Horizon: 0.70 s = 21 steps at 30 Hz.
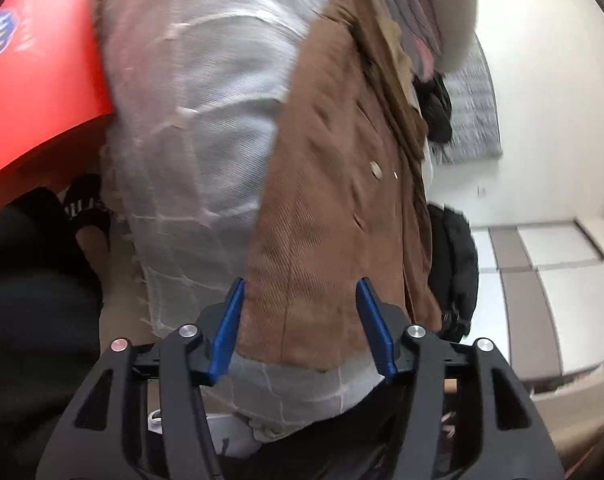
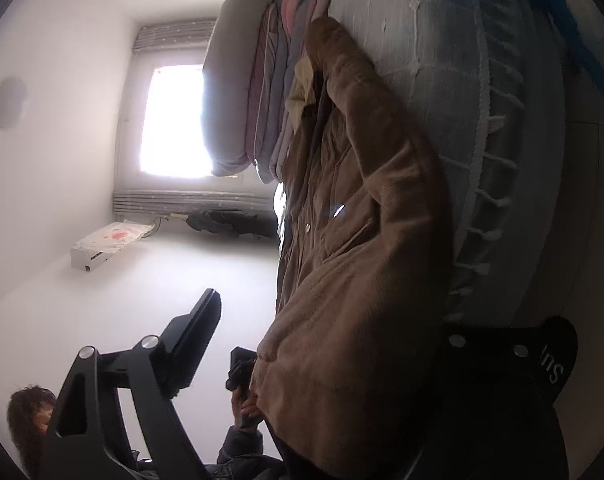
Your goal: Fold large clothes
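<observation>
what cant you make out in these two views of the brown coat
- Right tool's far finger: right wrist view, hidden behind the brown coat.
- Coat's hem: left wrist view, cut off below by the left tool.
- Coat's surface detail: left wrist view, motion blur.
- Stacked bedding: right wrist view, washed out by window glare.

left wrist view looks down close over the brown coat [image 1: 334, 200] on the grey blanket [image 1: 205, 120]; right wrist view, rolled sideways, looks level along the same coat [image 2: 362, 240] toward the far window [image 2: 173, 120].
</observation>
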Tool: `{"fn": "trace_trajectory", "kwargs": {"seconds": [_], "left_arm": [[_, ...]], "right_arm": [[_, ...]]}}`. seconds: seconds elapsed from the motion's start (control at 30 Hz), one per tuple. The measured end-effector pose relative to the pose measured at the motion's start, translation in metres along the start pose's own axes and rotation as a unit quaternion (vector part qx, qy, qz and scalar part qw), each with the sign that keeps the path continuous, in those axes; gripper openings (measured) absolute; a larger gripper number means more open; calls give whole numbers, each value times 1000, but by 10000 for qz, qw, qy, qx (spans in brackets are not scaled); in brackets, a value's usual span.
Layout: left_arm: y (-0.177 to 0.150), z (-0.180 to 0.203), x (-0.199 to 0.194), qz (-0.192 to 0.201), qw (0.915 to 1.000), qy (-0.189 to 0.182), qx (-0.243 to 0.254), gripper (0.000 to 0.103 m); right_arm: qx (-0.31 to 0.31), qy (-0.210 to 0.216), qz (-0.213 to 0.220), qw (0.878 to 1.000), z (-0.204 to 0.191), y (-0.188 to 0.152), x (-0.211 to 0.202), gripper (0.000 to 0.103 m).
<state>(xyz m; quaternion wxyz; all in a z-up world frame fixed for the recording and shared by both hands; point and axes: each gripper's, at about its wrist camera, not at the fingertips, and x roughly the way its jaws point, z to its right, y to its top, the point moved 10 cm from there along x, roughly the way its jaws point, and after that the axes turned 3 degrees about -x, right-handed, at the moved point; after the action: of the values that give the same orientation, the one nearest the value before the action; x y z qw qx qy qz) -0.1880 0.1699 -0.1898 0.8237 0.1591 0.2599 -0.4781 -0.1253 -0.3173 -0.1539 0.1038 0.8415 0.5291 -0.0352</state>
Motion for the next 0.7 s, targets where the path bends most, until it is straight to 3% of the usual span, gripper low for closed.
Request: {"fn": "trace_trajectory", "kwargs": {"seconds": [0.1, 0.17, 0.37, 0.4, 0.43, 0.47, 0.5, 0.63, 0.7], "left_arm": [[12, -4, -2, 169, 9997, -108, -160, 68], [17, -1, 8, 85, 10000, -47, -17, 71], [7, -2, 57, -475, 9987, 106, 122, 71], [2, 2, 62, -554, 9983, 17, 193, 63], [-2, 8, 64, -594, 9978, -78, 300, 51], [-7, 14, 65, -620, 9970, -117, 455, 28], [-8, 21, 63, -552, 9969, -159, 543, 19], [-7, 52, 43, -166, 9963, -343, 768, 11], [-5, 78, 24, 104, 9940, -581, 921, 10]], "right_arm": [[57, 161, -5, 9999, -6, 6, 5, 88], [82, 98, -47, 9999, -7, 11, 13, 88], [138, 53, -243, 9996, -8, 21, 41, 88], [79, 53, -248, 9996, -9, 21, 42, 88], [-1, 70, -234, 9997, -11, 20, 43, 84], [-82, 60, -195, 9998, -13, 20, 44, 54], [-95, -8, -154, 9998, -13, 19, 42, 17], [-165, 270, 163, 9994, -25, 19, 42, 12], [-250, 615, 369, 9971, -41, 21, 42, 11]]}}
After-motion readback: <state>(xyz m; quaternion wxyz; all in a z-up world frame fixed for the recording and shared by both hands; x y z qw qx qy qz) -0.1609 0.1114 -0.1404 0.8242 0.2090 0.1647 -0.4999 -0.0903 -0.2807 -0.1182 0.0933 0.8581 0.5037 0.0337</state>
